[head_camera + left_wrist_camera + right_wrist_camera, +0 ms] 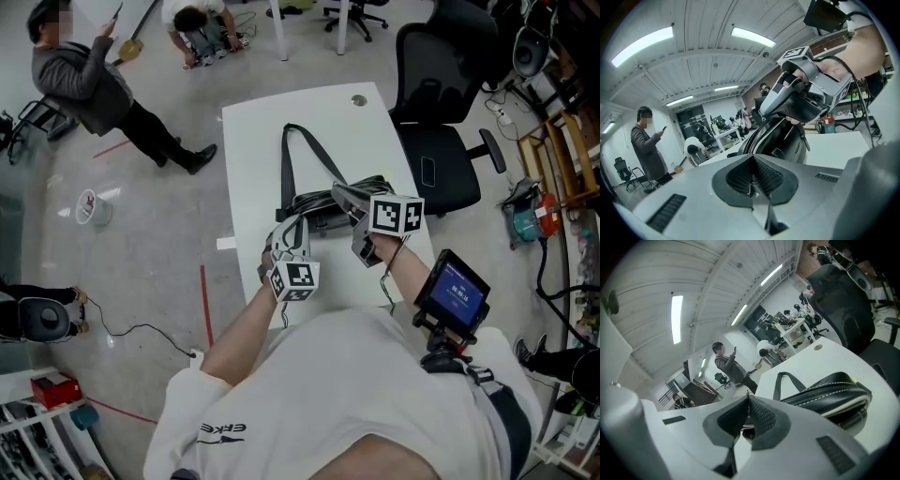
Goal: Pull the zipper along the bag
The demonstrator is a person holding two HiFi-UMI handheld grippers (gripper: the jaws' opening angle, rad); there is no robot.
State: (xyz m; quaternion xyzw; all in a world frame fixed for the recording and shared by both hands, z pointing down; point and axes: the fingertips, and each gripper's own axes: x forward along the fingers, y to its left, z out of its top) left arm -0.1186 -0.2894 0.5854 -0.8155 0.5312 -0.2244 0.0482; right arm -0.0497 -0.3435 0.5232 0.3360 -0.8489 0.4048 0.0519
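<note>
Left gripper (752, 176) has its jaws pressed together on the near end of the bag (319, 208), with only a thin bright sliver showing between the pads. I cannot tell whether that sliver is fabric or metal. The right gripper (747, 411) is likewise clamped tight. From the left gripper view it bites the upper rim of the bag at about 1 o'clock, and a small metal bit (748, 393) pokes out past its jaw tips. That bit is probably the zipper pull, though it is too small to be sure. The bag sits on the white table (272, 131), near the edge closest to the person, at the middle of the head view. Between the two grippers its mouth gapes, showing the dark lining, and the zipper (752, 138) teeth run bare along one lip. Judging from that, the zip is open over the stretch that shows and most of the pull is left to do. How the far end stands is hidden behind the right gripper. In the head view the bag's long axis runs from roughly 8 o'clock to 2 o'clock with the opening facing up. Its strap (286, 164) trails off flat toward 12 o'clock.
</note>
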